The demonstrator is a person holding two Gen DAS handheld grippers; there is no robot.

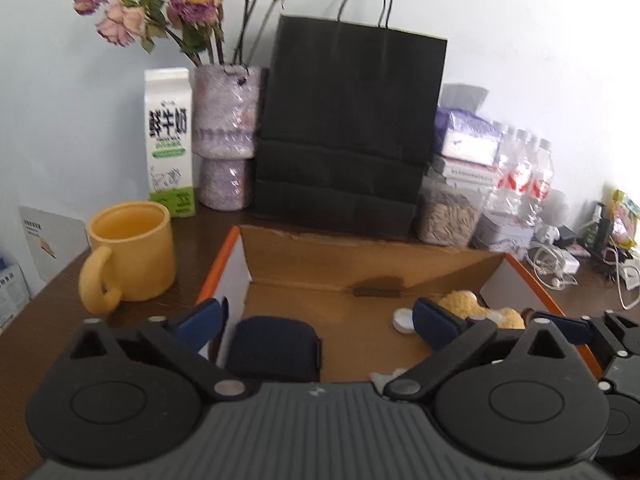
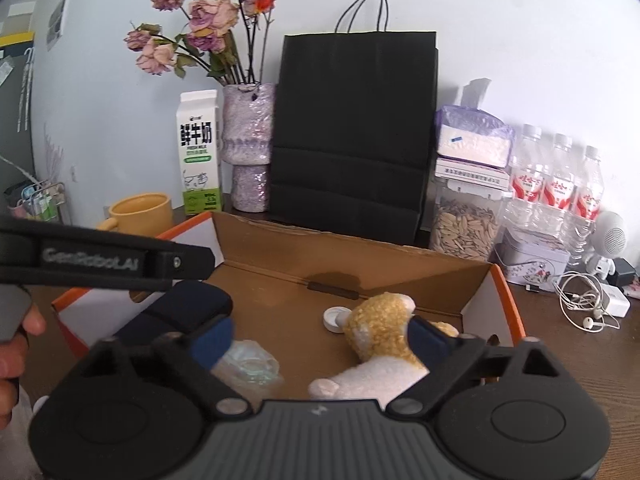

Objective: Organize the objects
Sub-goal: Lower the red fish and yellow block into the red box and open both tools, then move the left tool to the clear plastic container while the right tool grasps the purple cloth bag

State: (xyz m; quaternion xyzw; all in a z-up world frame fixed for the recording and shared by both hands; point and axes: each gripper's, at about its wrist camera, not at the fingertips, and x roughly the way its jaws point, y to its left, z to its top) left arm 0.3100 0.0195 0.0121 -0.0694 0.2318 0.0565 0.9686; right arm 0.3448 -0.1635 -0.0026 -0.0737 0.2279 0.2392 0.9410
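- At far left on the worktop [image 1: 48, 320] we see a yellow mug [image 1: 130, 252], with a milk carton [image 1: 170, 142] and a vase of dried roses [image 1: 226, 136] behind it.
- Next comes the open cardboard box [image 2: 476, 280], with a black paper bag [image 1: 352, 120] upright behind its back wall.
- Inside the box, a dark blue pouch [image 1: 276, 346] lies at the left, a clear plastic piece [image 2: 250, 366] beside it, then a white cap [image 2: 334, 318] and a plush toy [image 2: 384, 332].
- Our left tongs [image 1: 320, 318] stand wide apart over the pouch, gripping nothing.
- Our right tongs [image 2: 320, 338] are also spread wide, one finger against the toy, nothing clamped.
- At right stand a seed jar [image 2: 466, 228] and water bottles [image 2: 560, 184].
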